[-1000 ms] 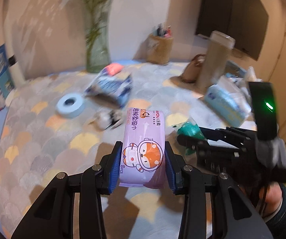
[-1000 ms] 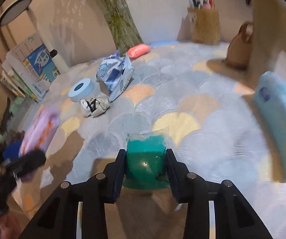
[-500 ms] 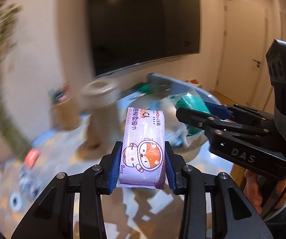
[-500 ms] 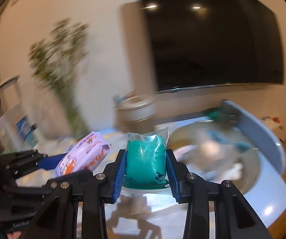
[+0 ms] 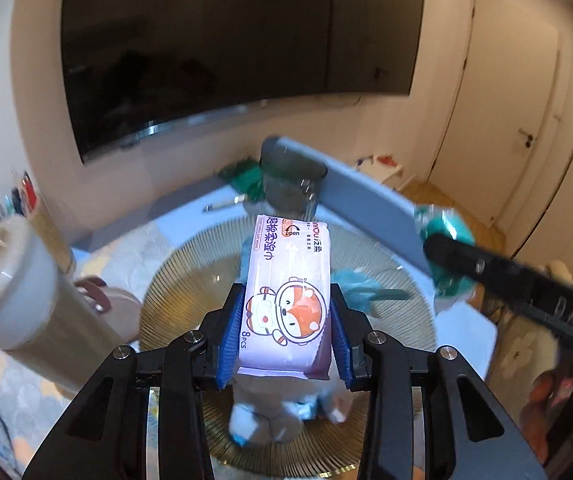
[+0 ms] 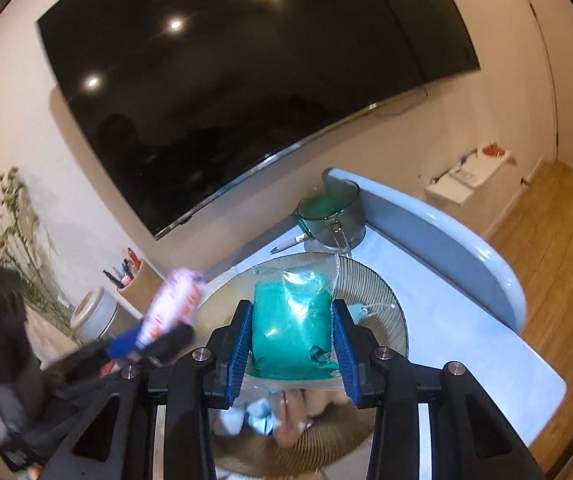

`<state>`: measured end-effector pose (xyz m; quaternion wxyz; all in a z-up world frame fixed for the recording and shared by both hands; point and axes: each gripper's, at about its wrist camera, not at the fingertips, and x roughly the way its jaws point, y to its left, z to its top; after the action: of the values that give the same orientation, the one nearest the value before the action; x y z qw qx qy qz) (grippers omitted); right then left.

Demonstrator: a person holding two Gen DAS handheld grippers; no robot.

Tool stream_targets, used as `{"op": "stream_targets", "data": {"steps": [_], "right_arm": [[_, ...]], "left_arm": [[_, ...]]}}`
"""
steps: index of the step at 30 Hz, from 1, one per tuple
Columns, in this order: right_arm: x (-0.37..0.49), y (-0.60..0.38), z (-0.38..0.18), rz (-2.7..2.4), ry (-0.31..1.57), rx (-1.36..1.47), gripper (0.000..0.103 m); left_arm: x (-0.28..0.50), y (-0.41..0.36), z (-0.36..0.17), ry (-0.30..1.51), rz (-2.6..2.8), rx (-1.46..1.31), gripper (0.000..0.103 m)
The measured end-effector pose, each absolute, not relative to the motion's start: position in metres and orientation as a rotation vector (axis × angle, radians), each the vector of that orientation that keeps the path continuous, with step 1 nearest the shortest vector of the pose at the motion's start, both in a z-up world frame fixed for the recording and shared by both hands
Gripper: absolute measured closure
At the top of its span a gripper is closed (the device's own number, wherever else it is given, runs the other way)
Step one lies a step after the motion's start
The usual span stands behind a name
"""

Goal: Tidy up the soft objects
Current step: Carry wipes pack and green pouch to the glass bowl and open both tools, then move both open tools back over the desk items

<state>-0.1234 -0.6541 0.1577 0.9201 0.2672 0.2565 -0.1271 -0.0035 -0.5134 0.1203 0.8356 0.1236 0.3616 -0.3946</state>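
My left gripper [image 5: 286,336] is shut on a purple wipes pack [image 5: 288,292] with a fox picture and holds it above a round ribbed glass bowl [image 5: 174,292]. My right gripper [image 6: 292,344] is shut on a green soft item in a clear bag [image 6: 292,332], also above the bowl [image 6: 390,304]. The bag [image 5: 444,236] shows at the right of the left wrist view, and the wipes pack [image 6: 174,304] shows blurred at the left of the right wrist view. Soft white and blue items [image 5: 282,412] lie in the bowl under the grippers.
A dark glass mug [image 6: 332,216] with a green item stands behind the bowl by a pen [image 6: 290,243]. A tall white-lidded canister [image 5: 18,296], a pen holder [image 6: 136,284], a raised blue table edge [image 6: 438,236] and a wall TV [image 6: 246,72] surround it.
Both grippers swung from the patterned tablecloth to the right and now hold their items over the glass bowl. Both stay shut on the same items.
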Motion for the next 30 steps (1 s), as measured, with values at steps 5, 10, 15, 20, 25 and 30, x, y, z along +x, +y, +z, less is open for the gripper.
{"op": "stream_targets", "data": {"steps": [5,10,15,20,25,30], "right_arm": [[-0.094,-0.665,0.130,-0.300,0.667,0.535,0.065],[-0.099,-0.678,0.101,-0.299,0.761,0.609,0.042],[-0.117,-0.681,0.107,-0.301,0.747,0.615,0.042],[-0.123,-0.675,0.111,-0.320,0.774,0.575,0.041],[-0.144,-0.641,0.137,-0.302,0.712,0.512,0.041],[-0.160,-0.579,0.167,-0.299,0.606,0.416,0.041]], "left_arm": [[0.001,-0.516,0.104,0.825,-0.842,0.278,0.051],[-0.006,-0.512,0.112,0.800,-0.849,0.298,0.027],[-0.024,-0.491,0.138,0.723,-0.864,0.303,0.027],[-0.043,-0.442,0.161,0.667,-0.867,0.271,0.027],[-0.055,-0.362,0.170,0.651,-0.832,0.210,0.027],[-0.051,-0.266,0.176,0.594,-0.642,0.170,0.027]]}}
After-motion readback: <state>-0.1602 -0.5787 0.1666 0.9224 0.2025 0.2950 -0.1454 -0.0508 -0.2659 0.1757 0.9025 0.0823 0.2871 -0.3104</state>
